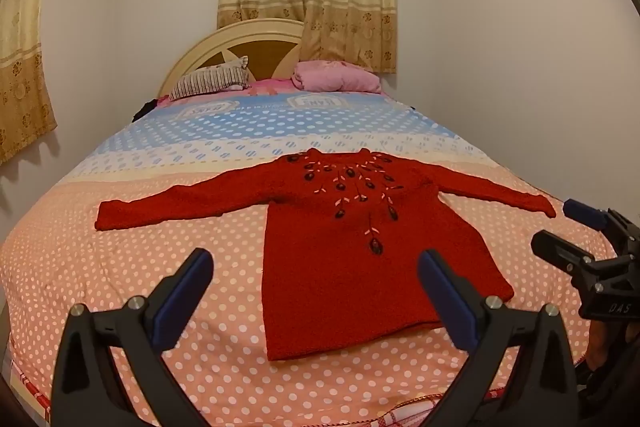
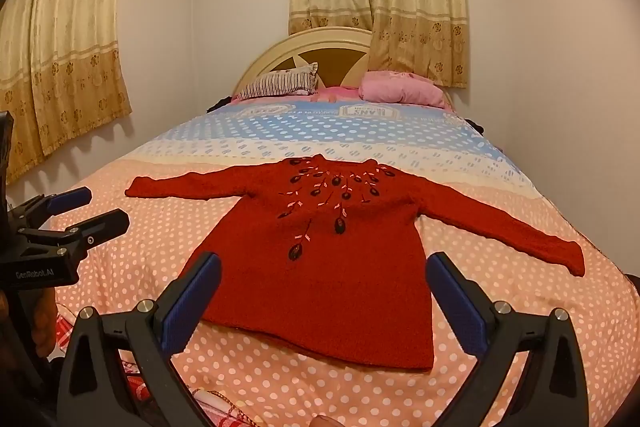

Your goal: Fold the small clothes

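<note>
Sweater [image 1: 360, 259] in red lay flat mid-frame on the dotted bed [image 1: 120, 267], sleeves outspread; left claw [image 1: 316, 267] and right claw [image 2: 324, 269] both gaped wide, holding nothing.

Red sweater [image 1: 352, 259] lies flat on bed [image 1: 160, 267]; left claw [image 1: 316, 267] gapes above.

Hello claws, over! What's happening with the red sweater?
Left gripper and right gripper open, empty, above the bed. Red sweater flat, sleeves spread, unfolded. Nothing in the way.
</note>
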{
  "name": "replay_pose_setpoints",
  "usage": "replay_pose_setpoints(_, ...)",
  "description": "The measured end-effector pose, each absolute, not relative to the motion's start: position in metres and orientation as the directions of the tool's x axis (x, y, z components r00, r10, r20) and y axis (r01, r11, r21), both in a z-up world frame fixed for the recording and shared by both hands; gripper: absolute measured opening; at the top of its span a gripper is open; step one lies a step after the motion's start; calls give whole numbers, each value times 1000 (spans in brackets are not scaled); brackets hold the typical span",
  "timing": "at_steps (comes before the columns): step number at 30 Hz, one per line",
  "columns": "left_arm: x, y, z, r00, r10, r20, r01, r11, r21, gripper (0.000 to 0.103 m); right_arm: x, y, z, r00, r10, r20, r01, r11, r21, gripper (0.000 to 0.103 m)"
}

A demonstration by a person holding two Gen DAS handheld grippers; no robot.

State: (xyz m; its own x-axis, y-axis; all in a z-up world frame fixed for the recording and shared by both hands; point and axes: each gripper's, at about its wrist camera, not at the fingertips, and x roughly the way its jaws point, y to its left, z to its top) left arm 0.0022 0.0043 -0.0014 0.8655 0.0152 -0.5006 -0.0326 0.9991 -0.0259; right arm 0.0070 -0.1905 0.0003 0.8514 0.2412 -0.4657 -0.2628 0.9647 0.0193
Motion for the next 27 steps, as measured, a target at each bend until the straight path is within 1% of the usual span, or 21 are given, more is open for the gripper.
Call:
replay_pose_setpoints(15,3,7,-2,863,19,-505,-36,999,-25,103,16,-193,-9,832,239,-501,-259,965,30,102)
replay_pose_setpoints(27,7,10,-10,850,31,-525,-42,999,-8,103,17,-193,-9,830,237,-505,-255,966,35,102)
